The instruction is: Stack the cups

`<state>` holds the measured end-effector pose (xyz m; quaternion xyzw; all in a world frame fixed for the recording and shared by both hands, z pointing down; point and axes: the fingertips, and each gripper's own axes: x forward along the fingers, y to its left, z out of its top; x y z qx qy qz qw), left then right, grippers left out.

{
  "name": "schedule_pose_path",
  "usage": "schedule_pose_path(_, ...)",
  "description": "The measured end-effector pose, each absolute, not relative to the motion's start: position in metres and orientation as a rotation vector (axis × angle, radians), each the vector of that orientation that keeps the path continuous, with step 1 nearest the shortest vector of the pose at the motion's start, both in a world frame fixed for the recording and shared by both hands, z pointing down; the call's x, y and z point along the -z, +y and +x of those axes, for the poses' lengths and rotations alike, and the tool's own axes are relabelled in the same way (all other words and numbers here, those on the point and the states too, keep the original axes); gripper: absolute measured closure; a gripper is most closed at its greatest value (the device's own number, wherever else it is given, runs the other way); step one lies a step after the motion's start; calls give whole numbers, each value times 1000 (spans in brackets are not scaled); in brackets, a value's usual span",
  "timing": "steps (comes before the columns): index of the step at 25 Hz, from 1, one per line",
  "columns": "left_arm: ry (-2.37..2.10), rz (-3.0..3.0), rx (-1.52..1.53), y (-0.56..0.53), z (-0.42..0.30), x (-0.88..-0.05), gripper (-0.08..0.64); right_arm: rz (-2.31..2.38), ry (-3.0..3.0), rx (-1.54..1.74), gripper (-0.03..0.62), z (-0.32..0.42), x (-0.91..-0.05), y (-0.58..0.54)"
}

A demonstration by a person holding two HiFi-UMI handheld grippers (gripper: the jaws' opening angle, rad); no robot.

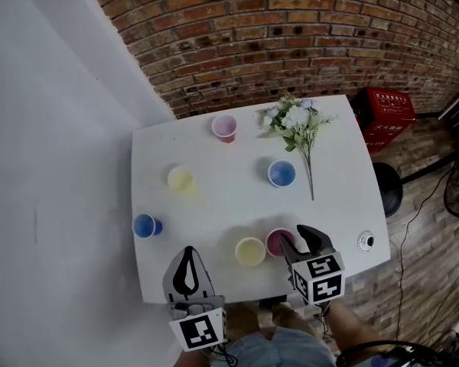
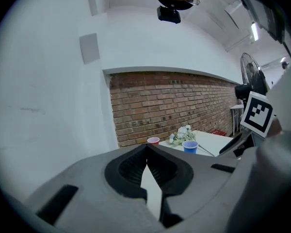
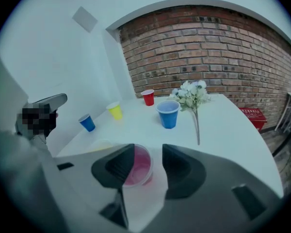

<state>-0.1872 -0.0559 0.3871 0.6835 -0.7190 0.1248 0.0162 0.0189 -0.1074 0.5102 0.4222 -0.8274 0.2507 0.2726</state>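
1. white table (image 1: 214, 155): pink cup (image 3: 136, 166) stands just beside yellow cup (image 1: 250, 251).
2. right gripper (image 3: 155, 161) gapes wide, clamping nothing, pink cup at its jaws; left gripper (image 2: 147, 148) closed, empty.
3. risk: a jaw clips the rim, toppling it.

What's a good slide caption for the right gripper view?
Right gripper, jaws open, poised at the pink cup on the white table, a blue cup and flowers beyond.

Head view: above near edge of white table (image 1: 222, 193), steeply down. Left gripper view: low, near-level toward brick wall (image 2: 174, 101). Right gripper view: close, tilted down. All share blue cup (image 1: 281, 173), flowers (image 1: 294, 119).
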Motion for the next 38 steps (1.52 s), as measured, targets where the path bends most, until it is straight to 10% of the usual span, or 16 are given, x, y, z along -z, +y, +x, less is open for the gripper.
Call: schedule_pose_path(38,-2218,2190,-335,-111,-194,-381,551,1344,-2188,-579,430,57,-475,-191)
